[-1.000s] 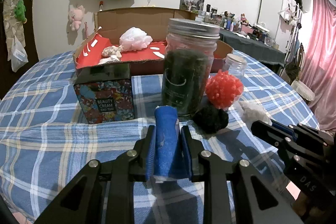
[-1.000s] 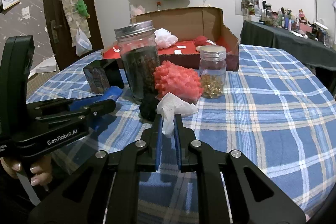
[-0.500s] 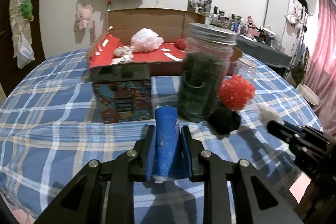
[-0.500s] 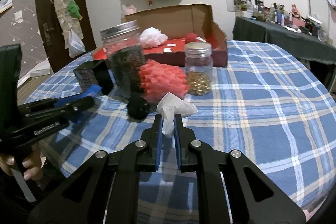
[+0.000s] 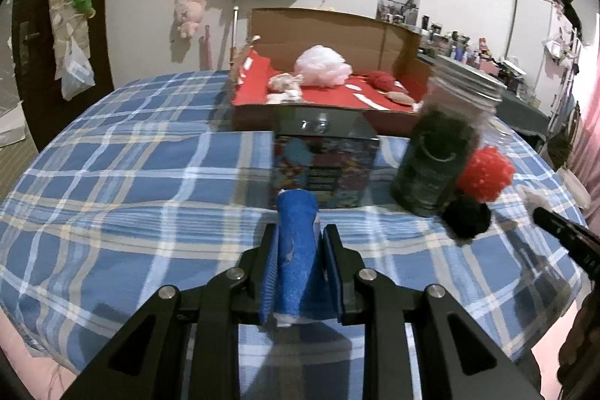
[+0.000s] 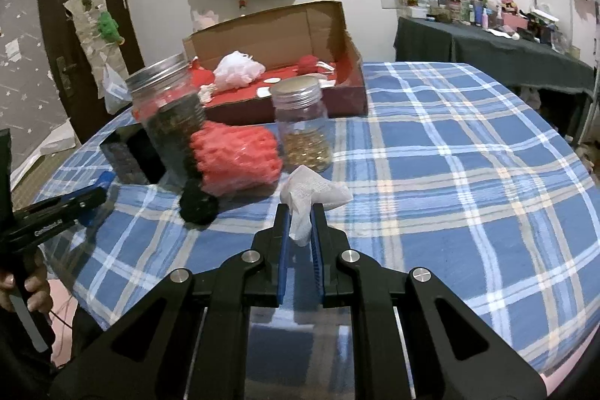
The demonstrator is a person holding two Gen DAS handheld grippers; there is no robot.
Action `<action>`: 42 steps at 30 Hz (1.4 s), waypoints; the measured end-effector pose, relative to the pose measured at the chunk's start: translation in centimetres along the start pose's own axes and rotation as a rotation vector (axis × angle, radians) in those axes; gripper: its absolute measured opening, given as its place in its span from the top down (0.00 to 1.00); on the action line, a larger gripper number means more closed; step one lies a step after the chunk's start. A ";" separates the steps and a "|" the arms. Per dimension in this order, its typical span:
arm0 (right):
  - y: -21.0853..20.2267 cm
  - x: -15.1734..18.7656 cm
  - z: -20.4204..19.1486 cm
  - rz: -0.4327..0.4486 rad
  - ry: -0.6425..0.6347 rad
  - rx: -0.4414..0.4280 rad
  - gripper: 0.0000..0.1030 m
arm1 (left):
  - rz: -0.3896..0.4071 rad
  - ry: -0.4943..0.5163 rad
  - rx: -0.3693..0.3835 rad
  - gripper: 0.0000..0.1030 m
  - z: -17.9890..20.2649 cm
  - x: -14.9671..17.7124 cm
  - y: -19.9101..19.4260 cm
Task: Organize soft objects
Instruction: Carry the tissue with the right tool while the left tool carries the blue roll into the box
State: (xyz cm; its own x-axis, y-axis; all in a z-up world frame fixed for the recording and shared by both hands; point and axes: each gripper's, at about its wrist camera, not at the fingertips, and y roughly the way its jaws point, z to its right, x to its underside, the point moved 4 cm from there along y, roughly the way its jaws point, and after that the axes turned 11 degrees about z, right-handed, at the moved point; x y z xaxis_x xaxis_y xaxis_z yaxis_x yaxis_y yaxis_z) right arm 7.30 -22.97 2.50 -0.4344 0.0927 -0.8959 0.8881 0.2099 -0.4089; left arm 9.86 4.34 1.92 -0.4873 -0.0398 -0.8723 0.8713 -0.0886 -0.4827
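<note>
My left gripper is shut on a blue sponge roll, held above the plaid table. My right gripper is shut on a crumpled white tissue, also above the table. A red pompom and a black pompom lie beside the big dark jar. They also show in the right wrist view as the red pompom and the black pompom. The open cardboard box with a red floor holds a white puff and a red ball.
A printed tin stands in front of the box. A small jar of yellow bits stands beside the red pompom. The plaid table extends to the right. A dark side table with bottles stands far right.
Both grippers have pulled back and risen, each keeping its hold. The left view has swung leftward, so the jar and pompoms sit farther right in it.
</note>
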 end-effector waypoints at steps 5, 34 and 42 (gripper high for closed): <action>0.8 -0.7 1.2 -0.020 0.033 0.010 0.90 | -0.024 -0.016 -0.017 0.75 -1.8 -0.5 0.5; 9.2 -7.1 7.7 -0.230 0.215 -0.128 0.90 | -0.071 0.192 0.161 0.75 -5.9 -6.3 7.4; 11.0 -8.3 8.0 -0.337 0.271 -0.232 0.90 | -0.085 0.214 0.234 0.75 -5.8 -7.1 8.1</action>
State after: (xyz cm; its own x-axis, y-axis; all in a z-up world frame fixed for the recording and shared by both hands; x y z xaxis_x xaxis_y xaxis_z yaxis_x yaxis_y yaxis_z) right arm 21.88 -29.19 4.10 -0.7428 0.2256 -0.6303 0.6477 0.4802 -0.5915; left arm 20.67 9.70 3.76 -0.5132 0.1851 -0.8381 0.7787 -0.3102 -0.5454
